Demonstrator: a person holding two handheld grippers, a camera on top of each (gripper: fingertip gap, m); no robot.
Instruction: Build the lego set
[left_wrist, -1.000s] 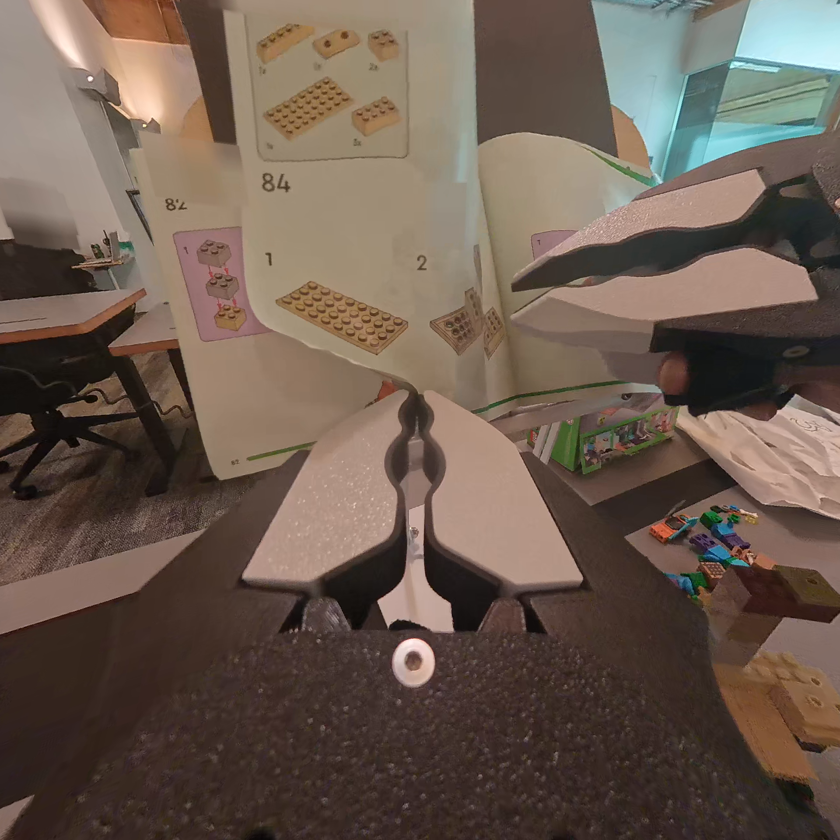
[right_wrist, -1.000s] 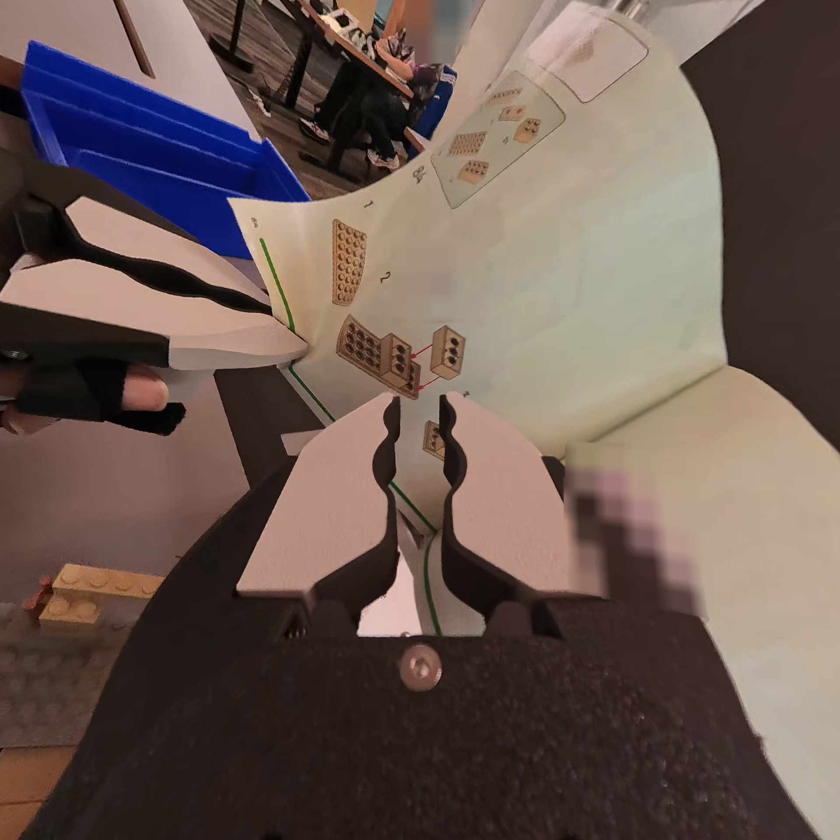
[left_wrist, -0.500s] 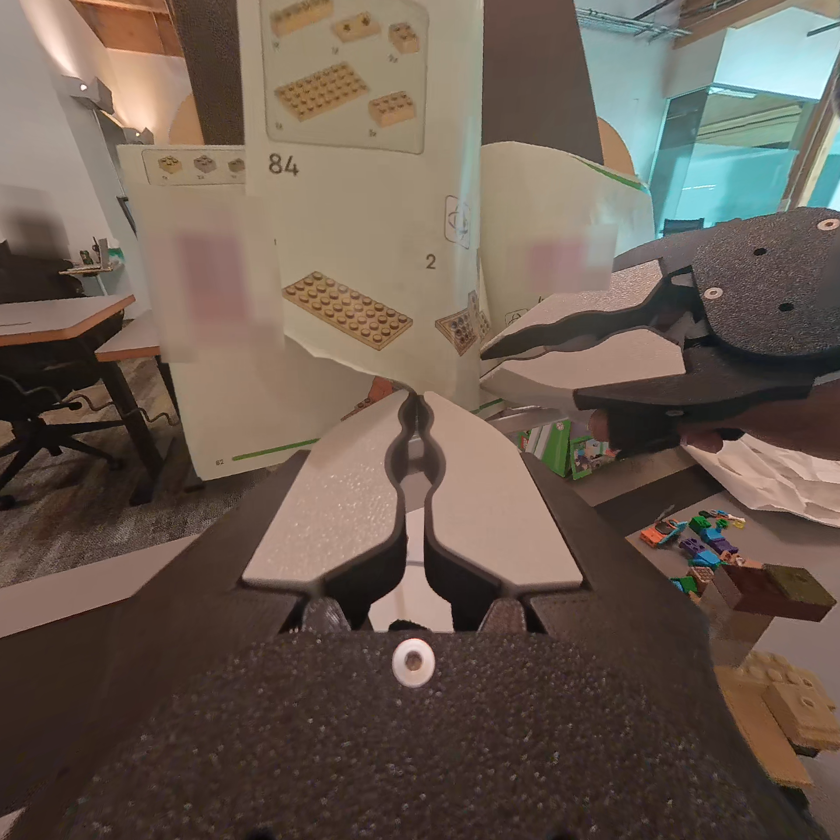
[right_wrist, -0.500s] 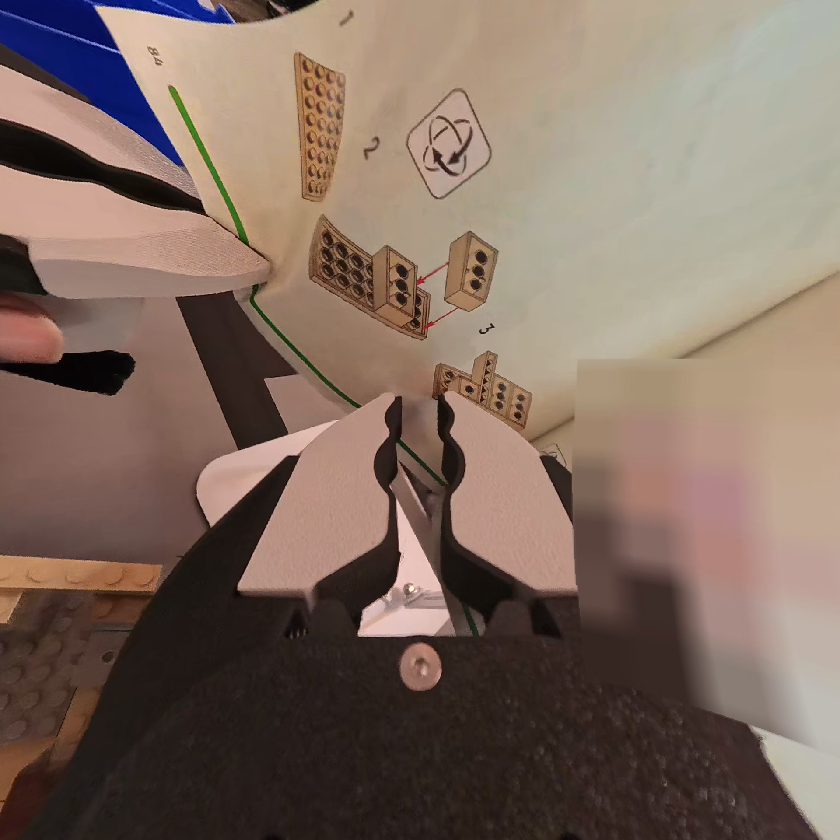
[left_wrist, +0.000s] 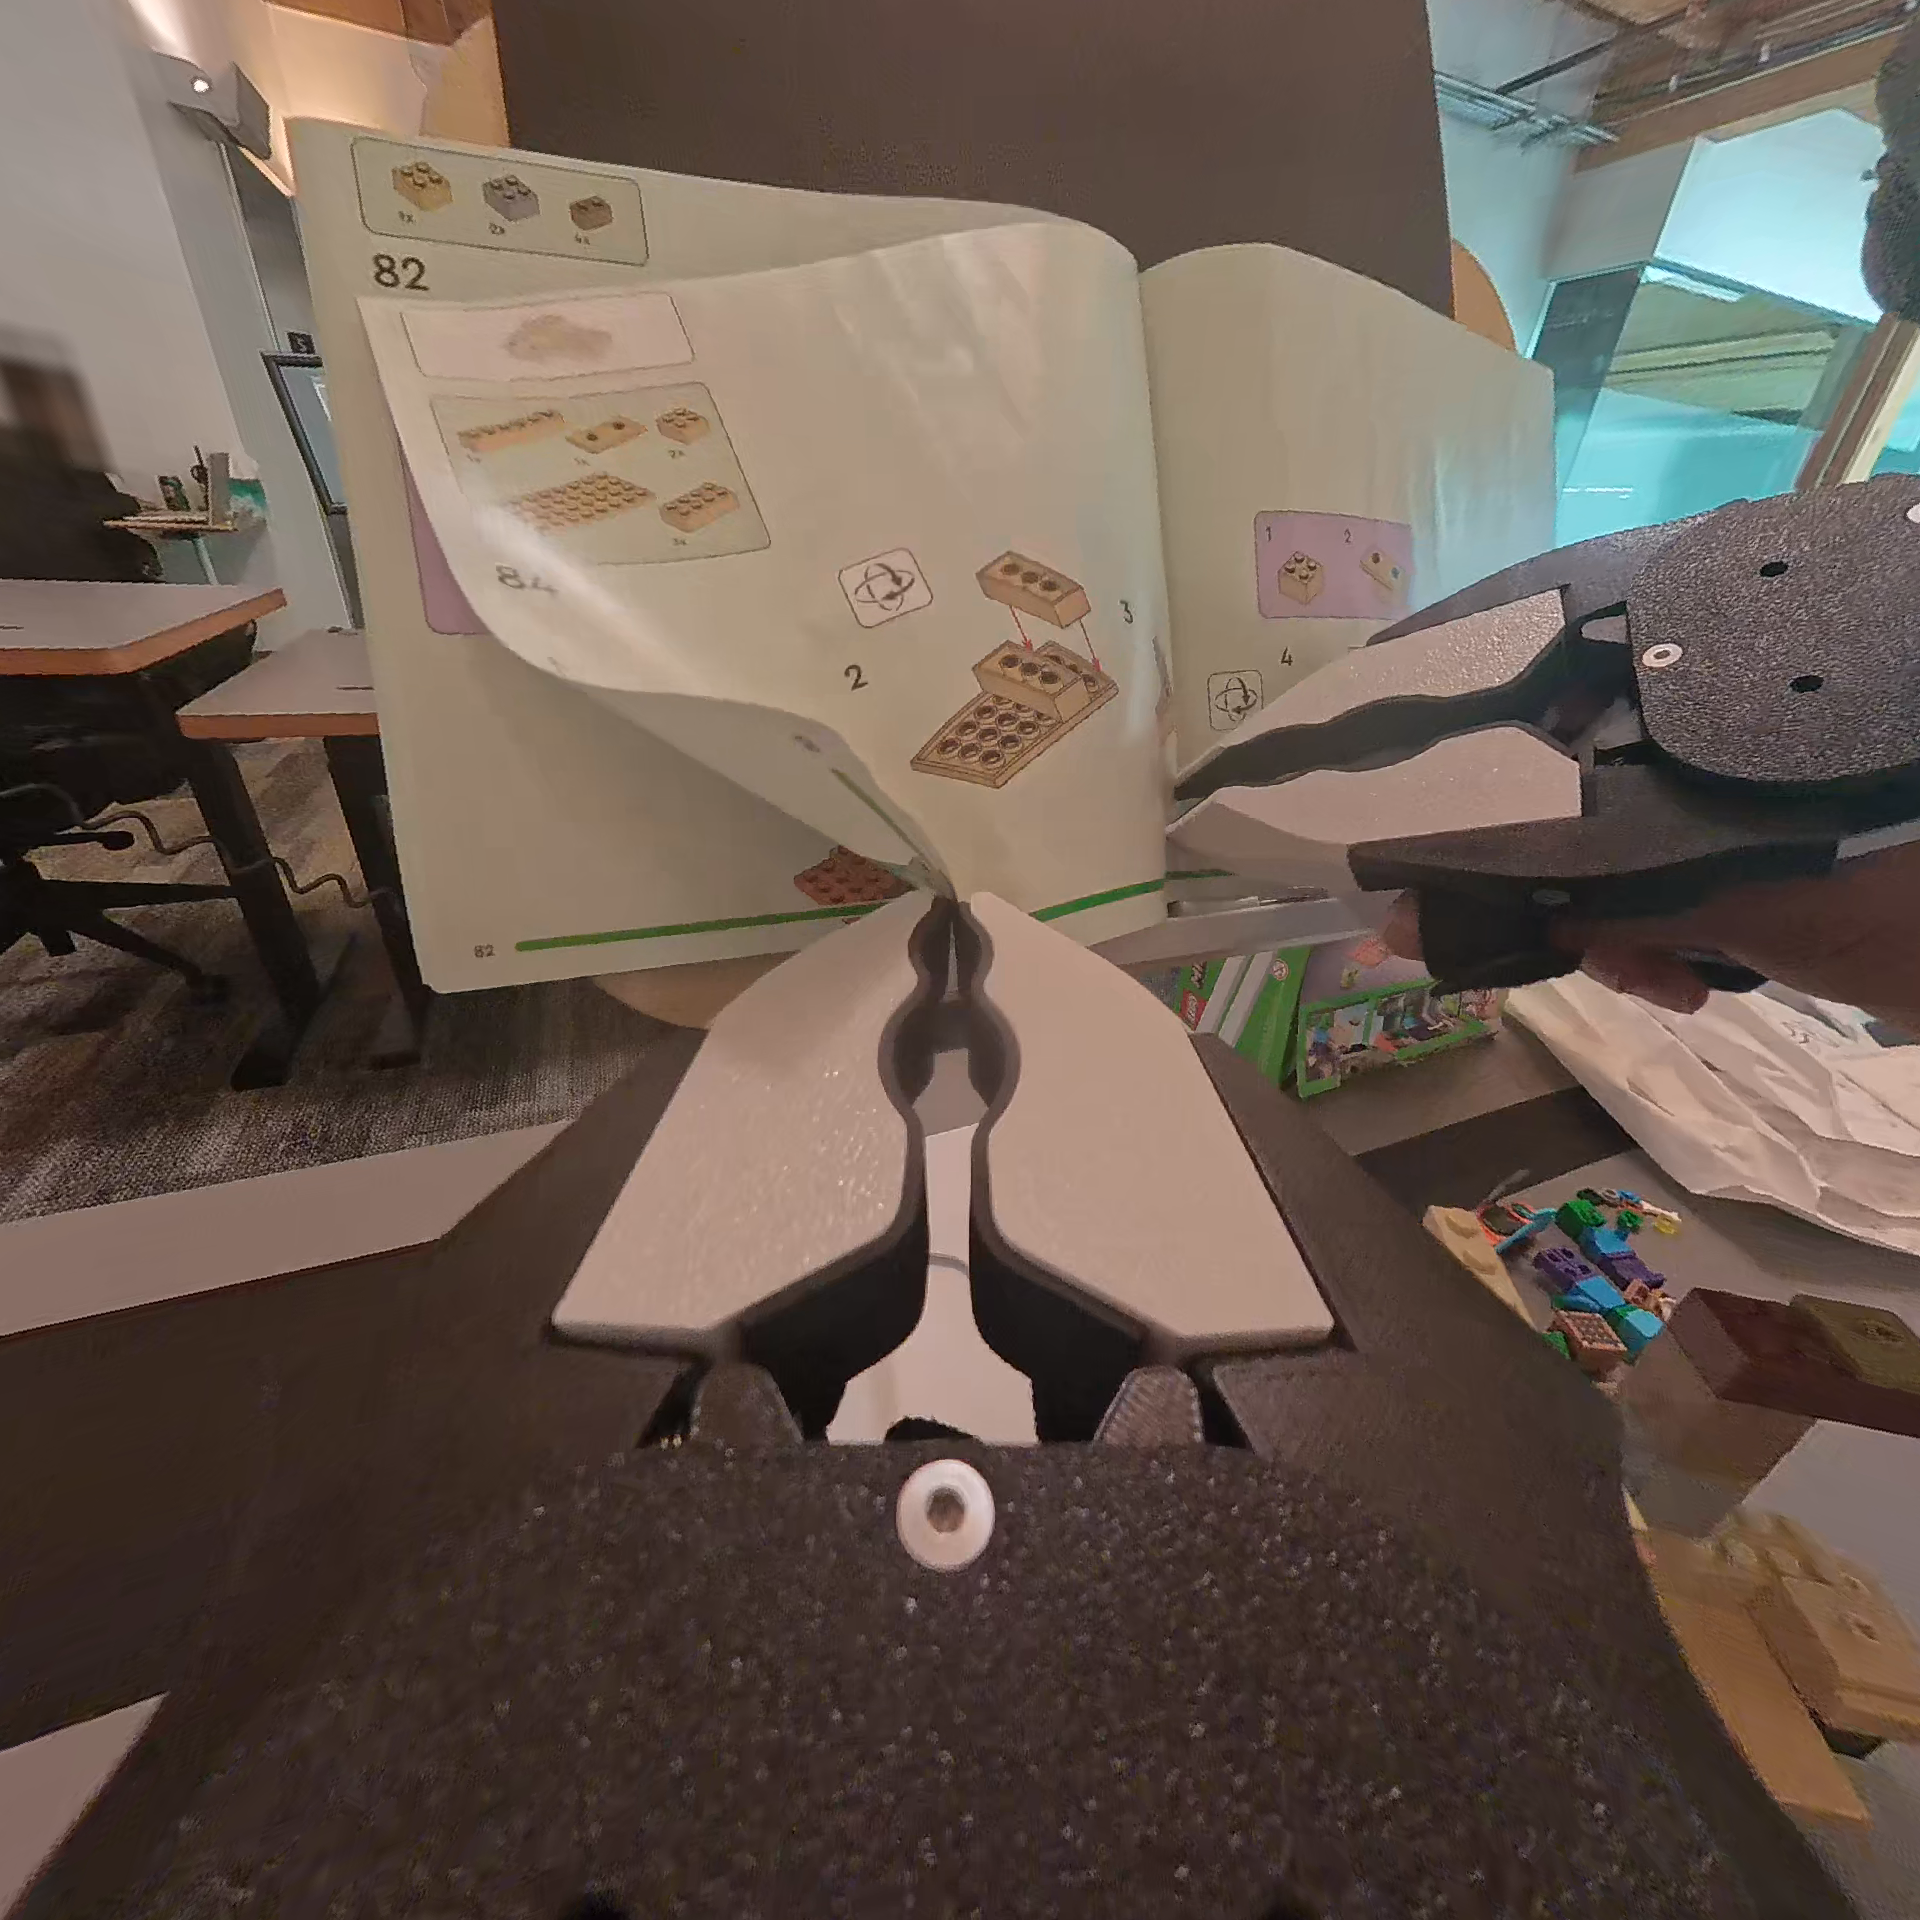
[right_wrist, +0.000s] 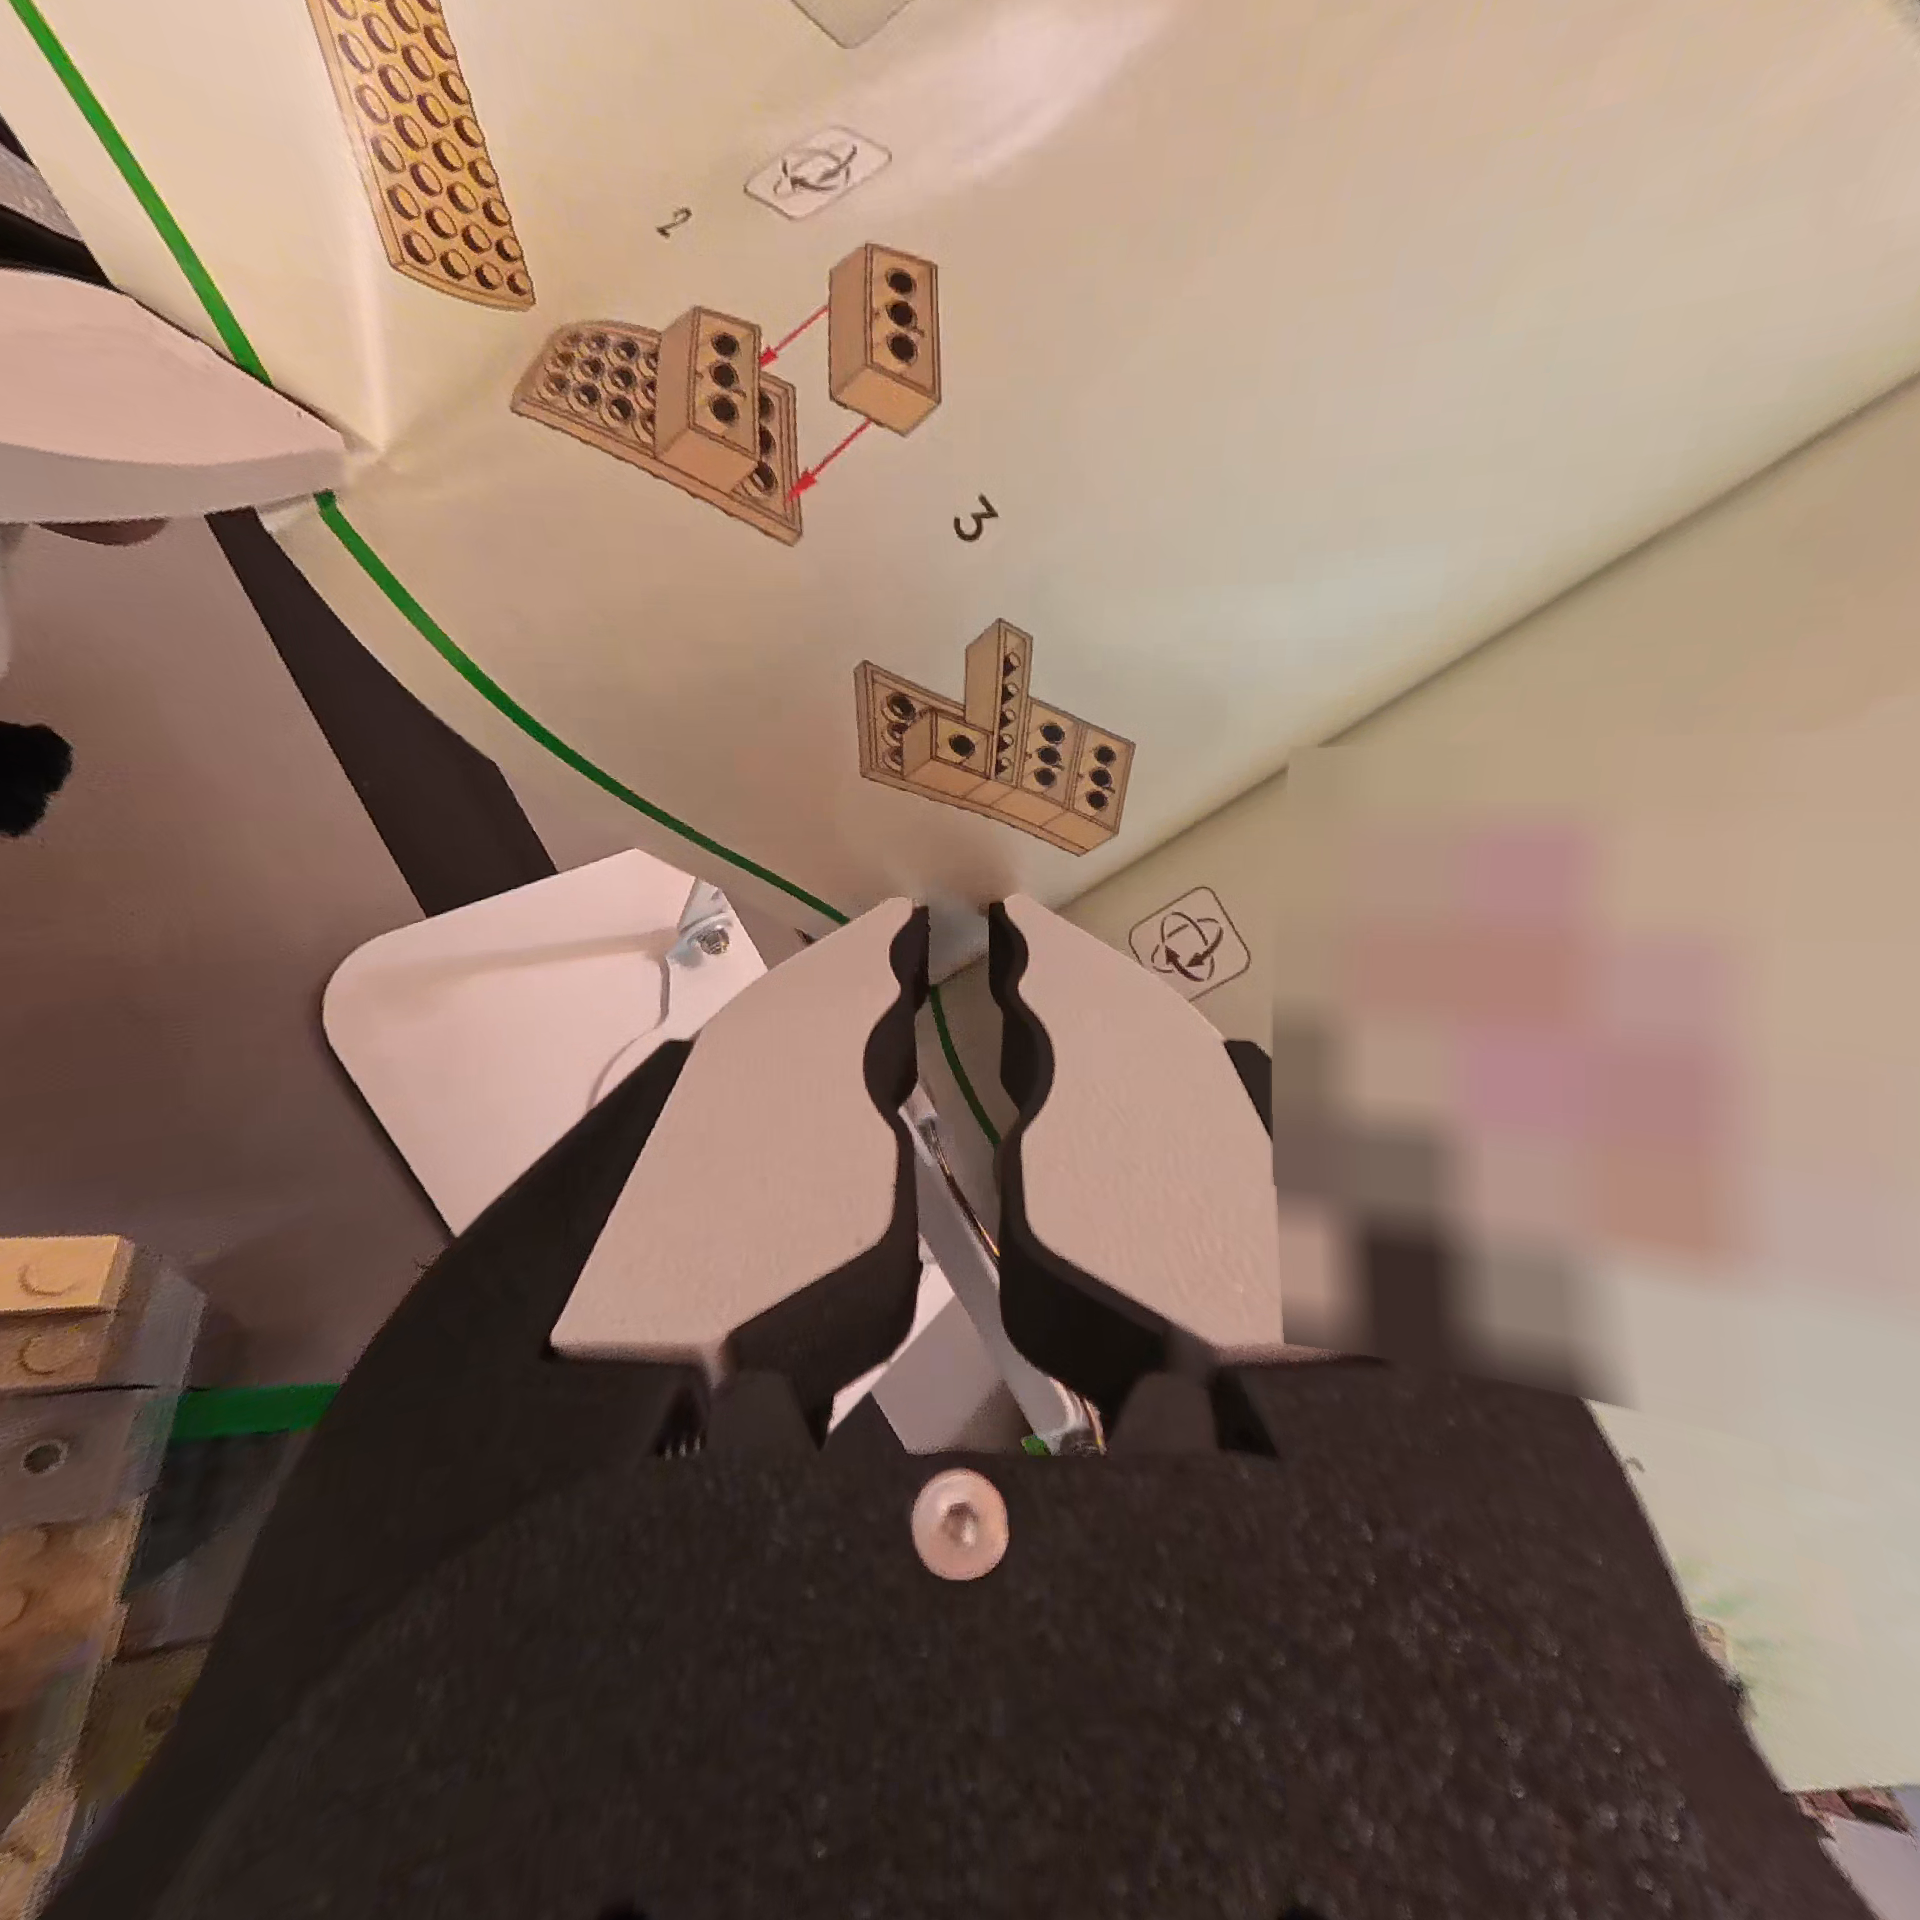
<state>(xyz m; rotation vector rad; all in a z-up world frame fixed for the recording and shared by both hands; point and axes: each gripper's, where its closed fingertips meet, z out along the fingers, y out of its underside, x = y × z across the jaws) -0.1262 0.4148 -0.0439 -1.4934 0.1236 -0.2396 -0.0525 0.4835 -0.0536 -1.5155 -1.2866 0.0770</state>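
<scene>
My left tongs (left_wrist: 948, 914) are clenched on the bottom corner of a page (left_wrist: 852, 499) of the instruction booklet (left_wrist: 1340, 436), which stands open at the back of the worktop (left_wrist: 1475, 1101). The page curls over toward me, so most of the sheet behind it is hidden. My right tongs (right_wrist: 951, 912) stand slightly apart, with the tips at the lower edge of the booklet near its fold; I cannot tell if they touch the paper. In the right wrist view a blurred patch covers part of the next page.

The white stand (right_wrist: 488, 1029) under the booklet is mostly covered by my right tongs. On the right of the worktop lies a heap of small coloured bricks (left_wrist: 1590, 1278), too small to tell apart, beside a dark brown block (left_wrist: 1766, 1351) that is cut by the frame edge. Tan bricks (left_wrist: 1808, 1642) near my left tongs are out of focus. A green box (left_wrist: 1351, 1008) lies below the booklet, with crumpled white paper (left_wrist: 1714, 1091) next to it.
</scene>
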